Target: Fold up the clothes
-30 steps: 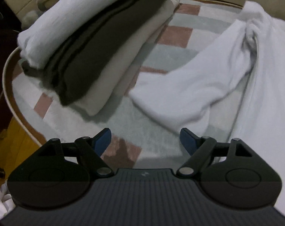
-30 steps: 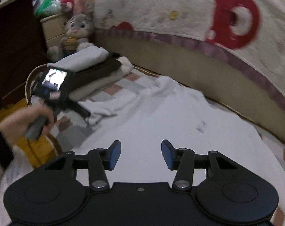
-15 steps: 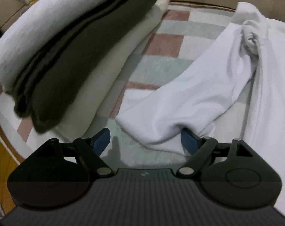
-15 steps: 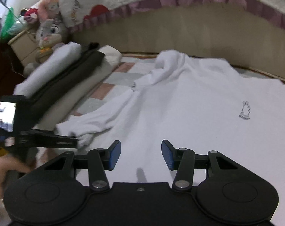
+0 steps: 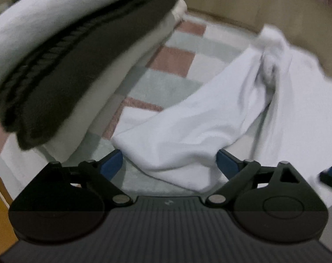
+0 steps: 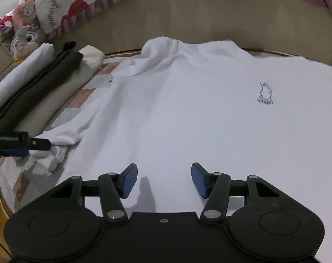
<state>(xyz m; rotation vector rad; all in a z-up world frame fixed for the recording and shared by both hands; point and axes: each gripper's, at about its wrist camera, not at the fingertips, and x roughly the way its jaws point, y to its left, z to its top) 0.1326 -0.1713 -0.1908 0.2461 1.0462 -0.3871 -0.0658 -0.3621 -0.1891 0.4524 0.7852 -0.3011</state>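
At 6 o'clock in the left wrist view, the left gripper (image 5: pixel 169 161) is standing wide open, its two blue pads (image 5: pixel 111 163) sitting either side of the cuff end of one white sleeve (image 5: pixel 187 131), which is lying between them without being pinched. That sleeve is running up toward 1 o'clock, where it is bunching into a crumpled knot of cloth. Under it, a checked mat (image 5: pixel 166 83) in pink, grey-green and white squares is showing. From 9 to 11 o'clock, one stack of three folded garments (image 5: pixel 78 50) is resting on the mat: a cream piece at the bottom, a dark brown one in the middle and a pale white one on top.

In the right wrist view, the right gripper (image 6: pixel 163 180) is also standing open at 6 o'clock, hovering just above the body of one white shirt (image 6: pixel 187 109) and gripping nothing. The shirt is lying spread flat, filling the middle of the view, with one small rabbit print (image 6: pixel 265 93) at 2 o'clock. At 9 o'clock the left gripper (image 6: pixel 37 146) is reaching in at the sleeve end. The same three-piece stack (image 6: pixel 41 87) is sitting at 10 o'clock, and beyond it, at 11 o'clock, two plush toys (image 6: pixel 26 35) are leaning by a patterned quilt (image 6: pixel 63 2).
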